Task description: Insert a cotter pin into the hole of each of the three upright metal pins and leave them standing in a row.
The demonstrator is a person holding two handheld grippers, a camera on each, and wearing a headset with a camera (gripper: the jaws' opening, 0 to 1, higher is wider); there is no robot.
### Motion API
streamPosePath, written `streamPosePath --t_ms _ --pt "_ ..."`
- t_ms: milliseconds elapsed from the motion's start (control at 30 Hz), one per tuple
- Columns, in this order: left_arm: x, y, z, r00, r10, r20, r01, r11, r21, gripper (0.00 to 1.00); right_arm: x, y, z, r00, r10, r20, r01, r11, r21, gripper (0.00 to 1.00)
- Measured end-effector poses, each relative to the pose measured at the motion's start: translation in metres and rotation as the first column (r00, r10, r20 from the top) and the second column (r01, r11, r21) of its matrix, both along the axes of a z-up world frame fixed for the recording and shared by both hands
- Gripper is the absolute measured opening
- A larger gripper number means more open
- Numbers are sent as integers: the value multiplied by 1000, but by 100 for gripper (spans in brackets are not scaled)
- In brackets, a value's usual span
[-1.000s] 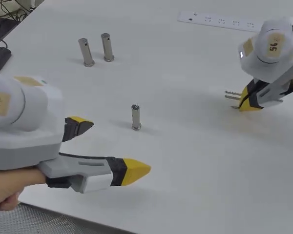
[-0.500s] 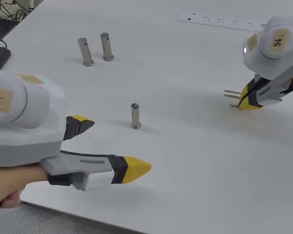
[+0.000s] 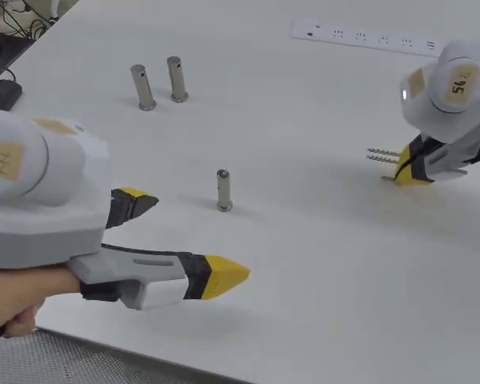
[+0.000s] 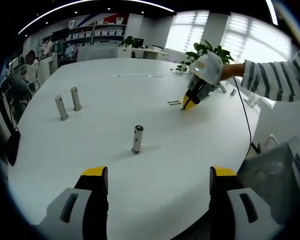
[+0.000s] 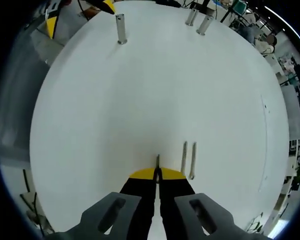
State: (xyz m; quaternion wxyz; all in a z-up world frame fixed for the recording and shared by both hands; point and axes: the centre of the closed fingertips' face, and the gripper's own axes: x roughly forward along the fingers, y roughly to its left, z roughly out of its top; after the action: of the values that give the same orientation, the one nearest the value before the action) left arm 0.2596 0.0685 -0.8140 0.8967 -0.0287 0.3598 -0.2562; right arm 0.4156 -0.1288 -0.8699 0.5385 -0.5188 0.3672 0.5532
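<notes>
Cotter pin (image 5: 157, 160) pinched in the closed right gripper (image 5: 158, 175), toward the right edge of the tabletop (image 3: 304, 264).
Light, thin, slippery wire is judged best gripped near its head; the left gripper (image 4: 157, 180) is held wide open.

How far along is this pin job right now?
Nothing is finished: none of the three metal pins shows a cotter. In hand: the right gripper is shut on one cotter pin, with two spare cotter pins lying beside it. The left gripper hangs open near the nearest metal pin. All three insertions remain.
</notes>
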Motion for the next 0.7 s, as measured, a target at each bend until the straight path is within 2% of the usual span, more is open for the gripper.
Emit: streamPosePath --t_ms 200,700 --pt "0 0 4 1000 -7 11 7 1000 2 82 -3 -3 3 1000 6 22 -6 1000 -1 1" --pt "10 -9 20 997 -58 52 58 998 9 79 -20 9 23 995 29 100 -37 997 70 1"
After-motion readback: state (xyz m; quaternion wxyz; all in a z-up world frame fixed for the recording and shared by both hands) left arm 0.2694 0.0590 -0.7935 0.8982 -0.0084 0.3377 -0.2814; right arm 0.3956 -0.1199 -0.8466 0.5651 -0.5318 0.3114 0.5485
